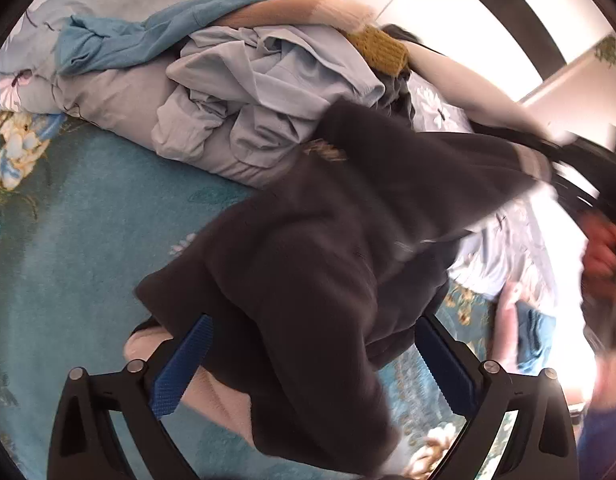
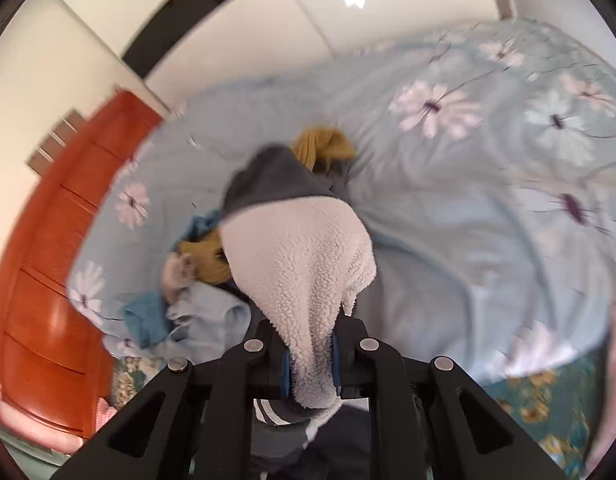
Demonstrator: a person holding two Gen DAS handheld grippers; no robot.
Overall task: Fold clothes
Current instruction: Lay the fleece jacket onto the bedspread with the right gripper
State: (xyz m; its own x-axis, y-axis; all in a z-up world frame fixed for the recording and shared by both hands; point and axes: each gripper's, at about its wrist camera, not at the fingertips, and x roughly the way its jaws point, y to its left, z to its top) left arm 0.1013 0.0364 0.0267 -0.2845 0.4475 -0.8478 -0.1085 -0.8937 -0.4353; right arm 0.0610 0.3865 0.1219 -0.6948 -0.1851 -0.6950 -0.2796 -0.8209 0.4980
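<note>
The dark grey fleece-lined garment (image 1: 348,216) hangs blurred above the teal floral bedspread (image 1: 68,240). The right gripper (image 2: 310,364) pinches a fold of its white sherpa lining, which hides both pads. The left gripper (image 1: 312,360) stands spread, cloth draped between its blue pads (image 1: 184,364); whether they touch it is unclear. Behind lies a crumpled pile of pale blue clothes (image 1: 244,92).

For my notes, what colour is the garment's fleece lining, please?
White fleece lining, clearest in the right wrist view.
</note>
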